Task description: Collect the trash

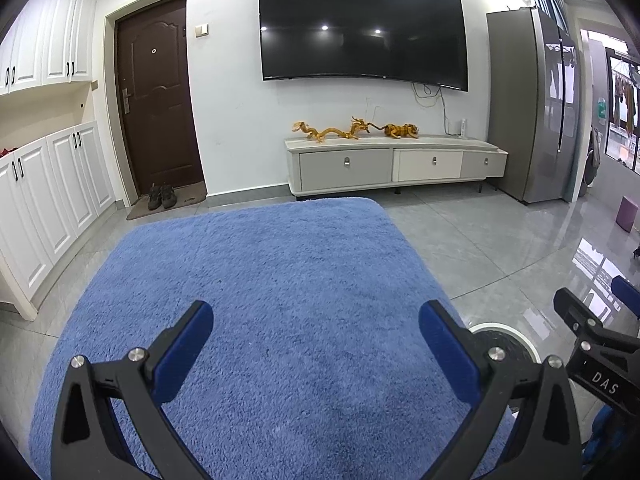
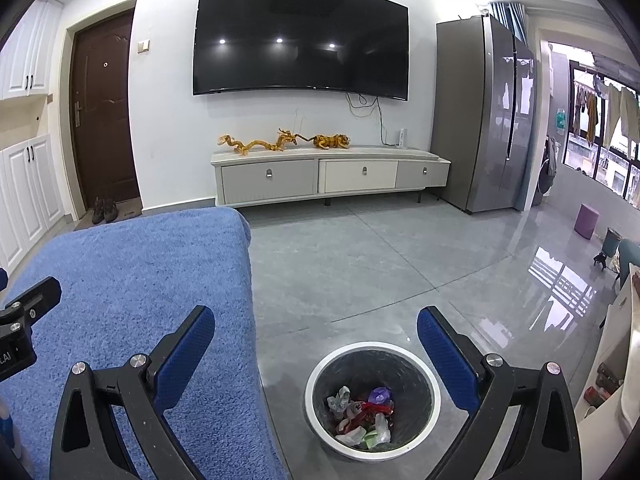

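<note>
Right wrist view shows the bin (image 2: 373, 402) on the gray floor (image 2: 360, 264), just beside the blue rug (image 2: 132, 280), with crumpled wrappers (image 2: 362, 414) inside. The right tongs (image 2: 316, 344) hang wide open above it, holding nothing. Left wrist view shows only the bin's rim (image 1: 516, 334). The left tongs (image 1: 316, 340) are wide open and empty above the rug.
</note>
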`<state>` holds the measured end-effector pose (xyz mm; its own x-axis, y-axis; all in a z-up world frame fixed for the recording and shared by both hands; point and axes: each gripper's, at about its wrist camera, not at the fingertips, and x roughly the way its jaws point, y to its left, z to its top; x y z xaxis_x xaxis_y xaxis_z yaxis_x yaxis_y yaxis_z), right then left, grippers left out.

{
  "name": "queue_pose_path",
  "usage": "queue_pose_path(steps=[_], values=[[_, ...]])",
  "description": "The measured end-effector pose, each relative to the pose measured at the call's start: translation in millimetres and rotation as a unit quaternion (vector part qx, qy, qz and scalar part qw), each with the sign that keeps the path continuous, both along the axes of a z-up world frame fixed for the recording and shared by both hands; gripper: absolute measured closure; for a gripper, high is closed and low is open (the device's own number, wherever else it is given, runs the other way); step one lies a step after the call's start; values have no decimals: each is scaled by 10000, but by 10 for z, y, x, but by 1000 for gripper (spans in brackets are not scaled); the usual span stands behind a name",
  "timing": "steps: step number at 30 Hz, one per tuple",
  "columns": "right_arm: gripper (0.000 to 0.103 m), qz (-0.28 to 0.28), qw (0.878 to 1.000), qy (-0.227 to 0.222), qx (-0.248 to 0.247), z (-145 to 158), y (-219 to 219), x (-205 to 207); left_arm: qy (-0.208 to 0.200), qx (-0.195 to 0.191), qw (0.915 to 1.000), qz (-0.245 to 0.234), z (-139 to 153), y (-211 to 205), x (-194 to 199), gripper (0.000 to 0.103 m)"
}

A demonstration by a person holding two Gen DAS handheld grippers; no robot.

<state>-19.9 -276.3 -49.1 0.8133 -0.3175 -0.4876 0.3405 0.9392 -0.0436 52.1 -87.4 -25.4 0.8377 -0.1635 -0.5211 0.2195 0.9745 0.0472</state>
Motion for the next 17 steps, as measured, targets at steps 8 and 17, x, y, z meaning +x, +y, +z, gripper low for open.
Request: queue_pose_path(steps=[8, 17], values=[[1, -1, 10000, -71, -69, 54, 22, -39, -12, -74, 10000, 21, 17, 50, -43, 0], [0, 9, 9995, -267, -185, 126, 58, -97, -122, -180, 9997, 99, 81, 162, -73, 0]])
